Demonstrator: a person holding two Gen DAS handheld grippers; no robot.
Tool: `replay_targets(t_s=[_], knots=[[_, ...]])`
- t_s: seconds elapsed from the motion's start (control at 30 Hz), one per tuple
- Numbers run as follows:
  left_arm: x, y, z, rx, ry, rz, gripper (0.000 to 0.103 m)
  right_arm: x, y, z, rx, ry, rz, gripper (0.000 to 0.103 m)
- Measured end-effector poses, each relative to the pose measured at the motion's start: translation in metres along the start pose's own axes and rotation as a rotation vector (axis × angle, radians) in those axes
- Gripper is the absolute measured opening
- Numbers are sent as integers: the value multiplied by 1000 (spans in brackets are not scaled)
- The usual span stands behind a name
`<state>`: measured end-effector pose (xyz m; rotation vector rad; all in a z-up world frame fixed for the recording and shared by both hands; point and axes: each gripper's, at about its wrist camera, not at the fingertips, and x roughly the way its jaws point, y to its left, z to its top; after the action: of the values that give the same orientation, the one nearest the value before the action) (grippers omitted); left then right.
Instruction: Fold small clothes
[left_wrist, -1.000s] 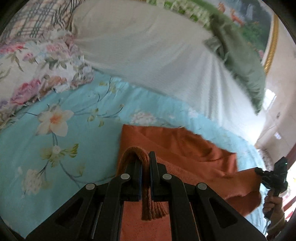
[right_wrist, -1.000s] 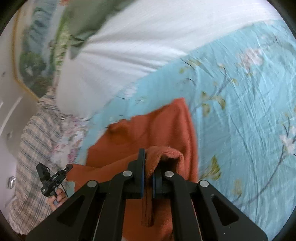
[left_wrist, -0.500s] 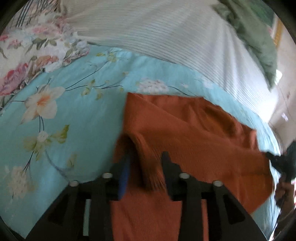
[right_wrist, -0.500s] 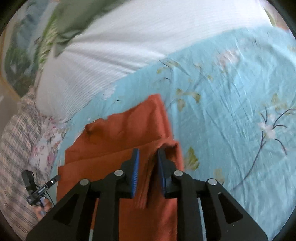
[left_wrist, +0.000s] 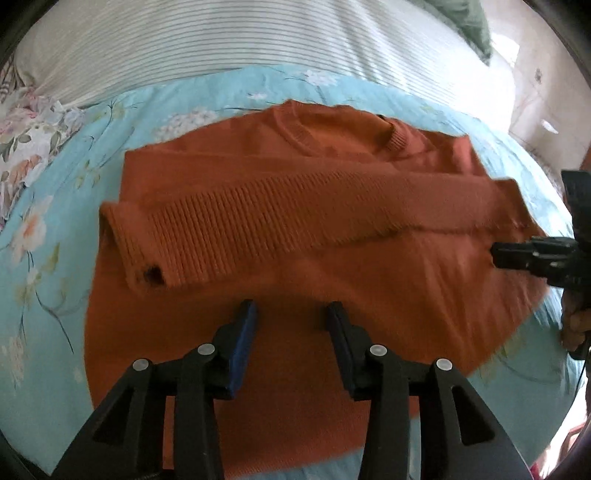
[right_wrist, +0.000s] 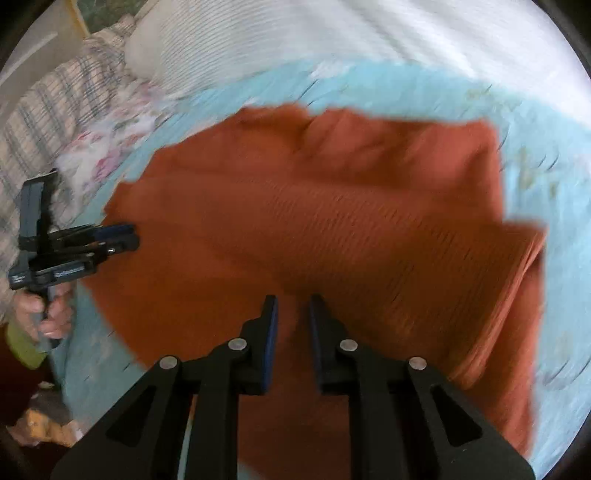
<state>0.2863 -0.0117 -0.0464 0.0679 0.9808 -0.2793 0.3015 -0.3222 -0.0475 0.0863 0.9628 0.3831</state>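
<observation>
With the left gripper (left_wrist: 290, 315) opening and the right gripper (right_wrist: 293, 308) closing, both empty, the person should next smooth the folded-over ribbed hem (left_wrist: 295, 210) flat on the orange sweater (left_wrist: 303, 339) on the bed (left_wrist: 55, 236).

Both grippers are letting go of the sweater (left_wrist: 332, 302): its ribbed hem (left_wrist: 295, 218) is now lying folded across it, the left gripper (left_wrist: 291, 314) opening, the right gripper (right_wrist: 293, 306) closing empty.

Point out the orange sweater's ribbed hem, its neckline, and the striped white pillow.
ribbed hem (left_wrist: 229, 236): left wrist view, on the ribbing folded across the body.
neckline (left_wrist: 397, 138): left wrist view, on the ribbed collar band.
striped white pillow (left_wrist: 221, 37): left wrist view, on its striped face.
</observation>
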Motion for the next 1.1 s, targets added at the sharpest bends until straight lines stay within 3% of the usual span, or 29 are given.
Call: replay_targets(t_s=[0.27, 0.37, 0.47, 0.5, 0.53, 0.6, 0.73, 0.9, 1.0, 1.03, 1.1], knots=[[23, 39, 66, -92, -34, 146, 40, -14, -57, 53, 164, -166, -153, 17], [30, 62, 84, -168, -45, 149, 41, -24, -71, 60, 233, -223, -172, 19], [31, 87, 95, -251, -65, 217, 40, -37, -85, 59, 329, -280, -198, 21], [30, 94, 95, -277, -68, 219, 41, -43, -92, 56, 366, -302, -203, 25], [27, 105, 94, -318, -73, 243, 44, -48, -97, 53, 389, -312, -218, 37], [22, 120, 89, -369, -81, 279, 49, -57, -102, 46, 424, -338, -238, 43], [4, 143, 65, -447, -88, 291, 49, -72, -102, 23, 461, -341, -188, 43], [-31, 127, 20, -481, -117, 211, 51, -74, -69, -14, 436, -310, -90, 43], [-56, 104, -14, -505, -157, 139, 66, -76, -47, -39, 424, -292, -38, 44], [-65, 95, -26, -514, -174, 109, 75, -74, -41, -44, 421, -285, -26, 44], [-76, 81, -44, -523, -198, 65, 78, -74, -27, -59, 416, -271, 1, 44]])
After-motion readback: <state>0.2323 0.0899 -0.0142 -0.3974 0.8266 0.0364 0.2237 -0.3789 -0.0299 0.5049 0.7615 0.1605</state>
